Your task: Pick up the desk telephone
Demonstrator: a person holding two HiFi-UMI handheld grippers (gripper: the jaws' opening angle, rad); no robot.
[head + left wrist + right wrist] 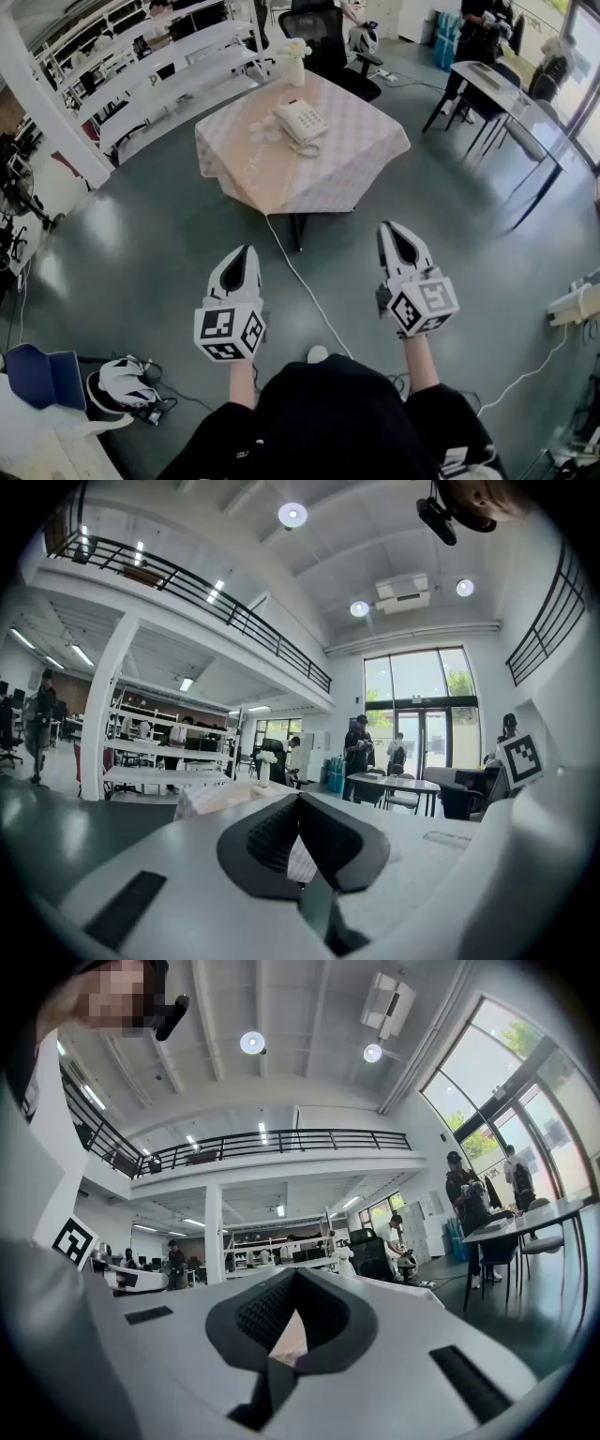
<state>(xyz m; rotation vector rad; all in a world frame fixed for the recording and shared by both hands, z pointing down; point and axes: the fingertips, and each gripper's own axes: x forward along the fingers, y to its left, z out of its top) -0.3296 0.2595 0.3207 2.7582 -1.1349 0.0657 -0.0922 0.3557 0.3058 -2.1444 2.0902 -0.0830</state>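
A white desk telephone [300, 122] with a coiled cord lies on a small table draped in a pale checked cloth [361, 159], far ahead of me across the grey floor. My left gripper [246, 251] and right gripper [392, 228] hover side by side above the floor, well short of the table and pointing toward it. Both have their jaws closed together with nothing between them. In the left gripper view the shut left gripper [299, 795] points at the clothed table [220, 799]. The right gripper [295, 1272] looks the same in its own view.
A white vase with flowers [295, 64] stands at the table's far edge, with a black office chair [314, 28] behind it. A white cable [300, 281] runs across the floor from the table toward me. White shelving [159, 66] is at the left, a grey desk [511, 103] at the right.
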